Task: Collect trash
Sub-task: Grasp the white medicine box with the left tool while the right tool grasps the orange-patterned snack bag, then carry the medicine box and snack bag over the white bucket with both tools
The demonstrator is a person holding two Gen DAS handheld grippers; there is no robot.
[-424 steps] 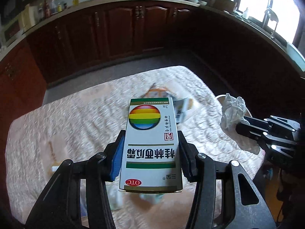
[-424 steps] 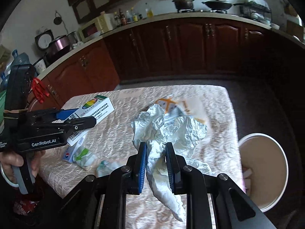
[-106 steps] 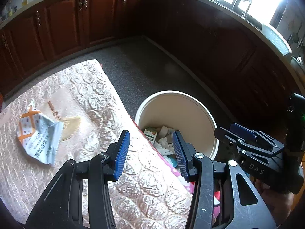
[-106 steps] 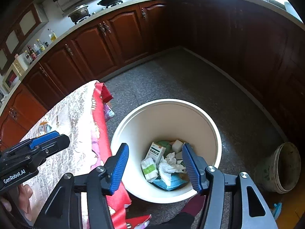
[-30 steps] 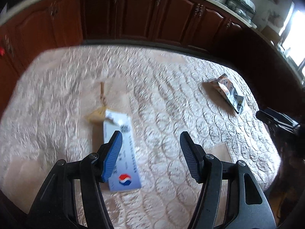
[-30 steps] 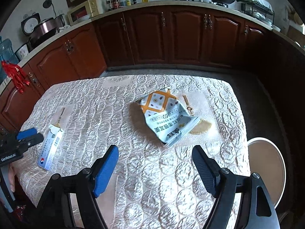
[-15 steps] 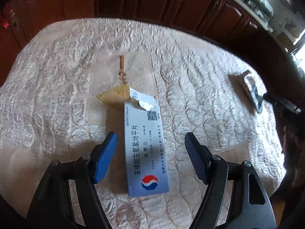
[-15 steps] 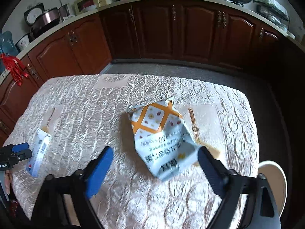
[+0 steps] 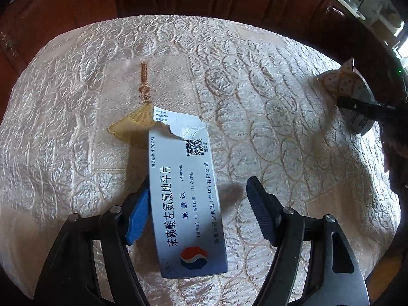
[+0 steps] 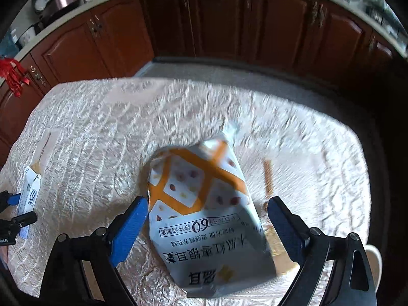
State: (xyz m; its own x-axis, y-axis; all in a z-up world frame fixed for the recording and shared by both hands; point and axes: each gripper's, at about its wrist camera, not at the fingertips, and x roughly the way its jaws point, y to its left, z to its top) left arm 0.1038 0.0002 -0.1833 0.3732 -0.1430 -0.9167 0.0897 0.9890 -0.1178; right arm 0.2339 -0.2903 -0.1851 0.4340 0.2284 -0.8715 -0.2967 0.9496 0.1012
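Your left gripper (image 9: 197,211) hangs over the box (image 9: 187,204), a flat white medicine carton that lies on the cloth (image 9: 267,127) with its torn flap touching the gold fan pattern (image 9: 130,127) sewn into it. The jaws are closing, the box is between them, and the left pad is at its long edge or just beside it, while the right pad stands apart from the other edge, so nothing is clamped yet. This box looks light and probably empty, so it can crush; I think you should take it across its narrow width, near the middle of the long sides and away from the torn end, which is weak. The printed face looks smooth, so it may slide on the cloth when only one pad pushes it. Your right gripper (image 10: 207,215) has its jaws wide apart on both sides of the bag (image 10: 204,219), which lies well apart from the fan pattern, toward the other end of the cloth. The bag is thin, soft and slippery film; it folds instead of resisting, so pinch a gathered part of its body, not a flat edge.
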